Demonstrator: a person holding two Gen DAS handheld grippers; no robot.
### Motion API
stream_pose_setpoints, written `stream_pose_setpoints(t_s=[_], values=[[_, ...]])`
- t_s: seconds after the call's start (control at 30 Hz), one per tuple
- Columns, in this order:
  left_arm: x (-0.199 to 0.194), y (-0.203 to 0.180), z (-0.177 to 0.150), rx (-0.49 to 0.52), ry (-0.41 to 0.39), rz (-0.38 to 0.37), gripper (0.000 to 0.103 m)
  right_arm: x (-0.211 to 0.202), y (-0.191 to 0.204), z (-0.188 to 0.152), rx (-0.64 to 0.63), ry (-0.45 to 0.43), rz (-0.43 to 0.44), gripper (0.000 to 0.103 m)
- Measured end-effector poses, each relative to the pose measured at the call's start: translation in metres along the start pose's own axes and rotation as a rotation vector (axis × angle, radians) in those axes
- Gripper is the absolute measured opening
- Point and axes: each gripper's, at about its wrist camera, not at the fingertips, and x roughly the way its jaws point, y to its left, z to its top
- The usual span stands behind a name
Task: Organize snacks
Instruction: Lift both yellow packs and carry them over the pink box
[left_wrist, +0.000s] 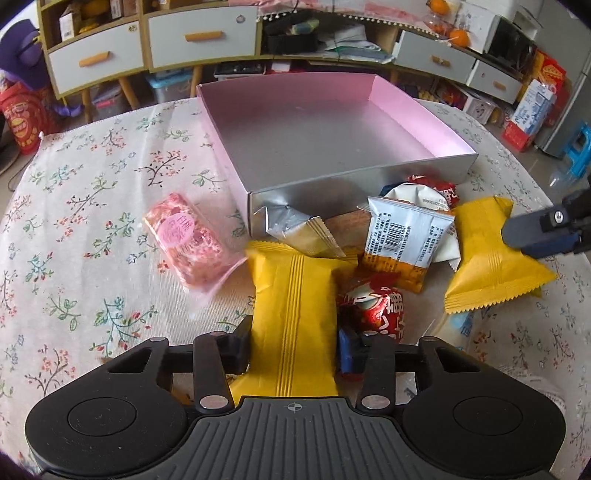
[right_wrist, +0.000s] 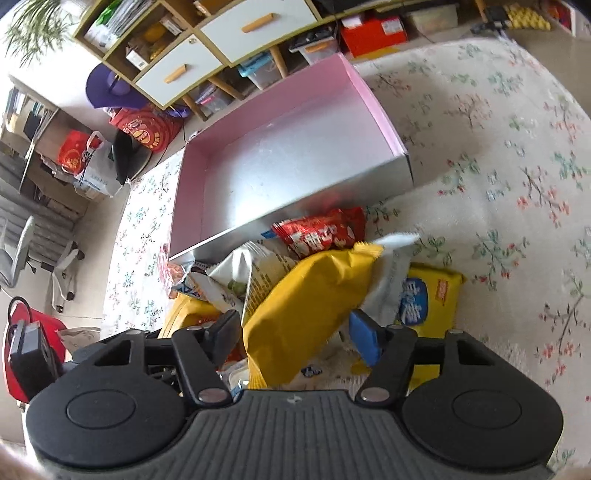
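Left wrist view: our left gripper (left_wrist: 293, 345) grips a yellow snack packet (left_wrist: 295, 317) at lower centre; the pink-lined box (left_wrist: 424, 162) above holds nothing, and a pink wrapped sweet (left_wrist: 184, 240) lies at centre left.

Right wrist view: our right gripper (right_wrist: 291, 332) clamps a second yellow packet (right_wrist: 306, 302), lifted over the pile below the box (right_wrist: 295, 206). We judge sorting barely begun; every snack remains outside.
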Motion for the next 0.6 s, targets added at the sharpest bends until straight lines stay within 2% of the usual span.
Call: stream_pose_setpoints(t_s=[0.3,0.43,0.6], values=[[-0.002,0.002,0.0,-0.074,0.007,0.018,0.038,0.026,-0.005,0.002,0.097,0.063,0.041,0.061],[-0.004,0.002,0.0,-0.101,0.016,0.024,0.037,0.028,-0.01,0.001,0.123,0.063,0.075,0.042],[-0.013,0.003,0.001,-0.112,0.015,0.039,0.036,0.016,-0.009,-0.002,0.116,0.026,0.071,0.037]])
